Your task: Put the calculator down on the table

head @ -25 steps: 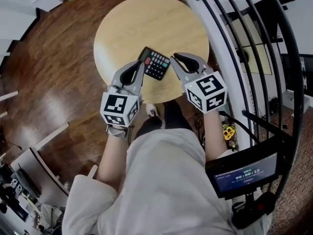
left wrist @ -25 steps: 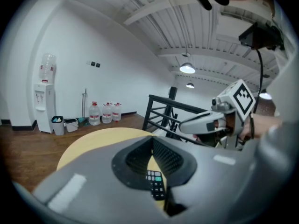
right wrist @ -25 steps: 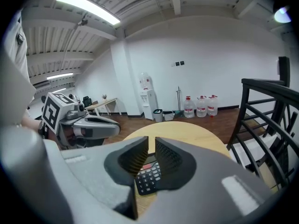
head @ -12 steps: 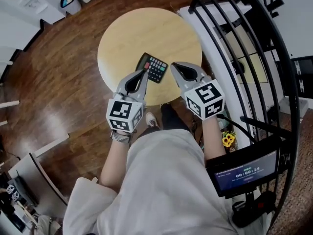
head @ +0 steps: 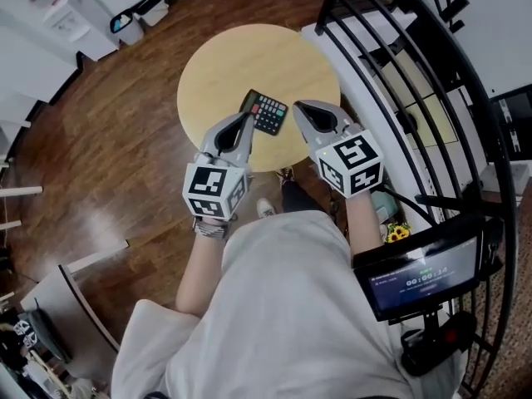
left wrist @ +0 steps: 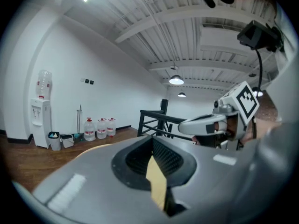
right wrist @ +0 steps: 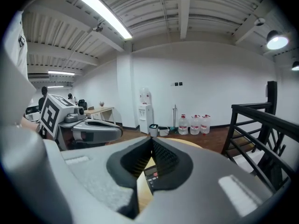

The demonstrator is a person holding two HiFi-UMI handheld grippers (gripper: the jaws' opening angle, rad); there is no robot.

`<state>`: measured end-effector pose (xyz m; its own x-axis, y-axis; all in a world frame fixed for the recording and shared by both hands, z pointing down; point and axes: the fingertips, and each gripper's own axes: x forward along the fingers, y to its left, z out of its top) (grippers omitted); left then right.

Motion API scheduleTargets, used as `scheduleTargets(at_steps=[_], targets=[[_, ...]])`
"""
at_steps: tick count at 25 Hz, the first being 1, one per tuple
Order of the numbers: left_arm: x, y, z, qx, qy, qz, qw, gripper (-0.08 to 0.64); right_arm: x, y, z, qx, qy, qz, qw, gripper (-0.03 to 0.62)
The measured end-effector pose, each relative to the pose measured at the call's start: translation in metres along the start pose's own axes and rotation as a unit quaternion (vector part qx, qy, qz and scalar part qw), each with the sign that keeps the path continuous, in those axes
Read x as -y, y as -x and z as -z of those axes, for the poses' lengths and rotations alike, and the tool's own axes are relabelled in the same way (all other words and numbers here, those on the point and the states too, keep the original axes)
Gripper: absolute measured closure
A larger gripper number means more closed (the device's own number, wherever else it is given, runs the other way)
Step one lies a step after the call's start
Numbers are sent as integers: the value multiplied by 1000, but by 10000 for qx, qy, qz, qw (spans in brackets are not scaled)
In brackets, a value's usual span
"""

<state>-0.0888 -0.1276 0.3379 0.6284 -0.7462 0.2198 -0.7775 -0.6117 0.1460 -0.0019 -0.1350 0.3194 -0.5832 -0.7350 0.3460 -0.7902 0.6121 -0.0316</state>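
A black calculator (head: 266, 112) with coloured keys lies flat on the round wooden table (head: 249, 56), near its front edge. My left gripper (head: 247, 117) hovers just left of it, jaws shut and empty. On the calculator's right, my right gripper (head: 298, 105) is also shut with nothing in it. In the right gripper view the calculator (right wrist: 150, 175) shows below the closed jaws of the right gripper (right wrist: 152, 140), with the left gripper (right wrist: 93, 129) off to the side. The left gripper view shows the left gripper (left wrist: 152, 139) with only bare table (left wrist: 156, 181) under its jaws.
A black stair railing (head: 399, 73) runs close along the table's right side. Small bins (head: 137, 15) stand on the wooden floor at the back left. A water dispenser (left wrist: 41, 111) and water bottles (left wrist: 100, 127) line the far wall.
Both grippers have risen and drawn back a little from the calculator, which stays on the table. The right gripper's jaws, slightly apart before, are now closed.
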Motion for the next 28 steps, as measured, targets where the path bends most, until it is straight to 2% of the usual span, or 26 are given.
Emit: scheduleTargets(at_steps=[6,7,10,11,15,19,23,28], targets=[[9,18,-19,247,60,108,9996,552,-11,19,-17,325,24,79,9994,589],[11,20,-23,275,-37,108,9996,552,-13,22,-20,383,13,83,9992,589],[17,25,-38,288,-713,25,9970,552,-13,28,-29,496,73,130,9987,589],[18,26,-43,333,-798,39,9962,552,-11,30,-30,522,100,148,9985,589],[19,29,-58,595,-534,17,9968,552,1,38,-31,568,118,165,9982,589],[14,27,-60,600,-360,-187,9974,552,14,46,-32,530,118,180,9984,589],[19,28,-61,681,-465,-275,9962,552,30,56,-29,535,101,246,9982,589],[17,28,-52,640,-342,-412,9965,552,32,61,-24,542,37,210,9983,589]])
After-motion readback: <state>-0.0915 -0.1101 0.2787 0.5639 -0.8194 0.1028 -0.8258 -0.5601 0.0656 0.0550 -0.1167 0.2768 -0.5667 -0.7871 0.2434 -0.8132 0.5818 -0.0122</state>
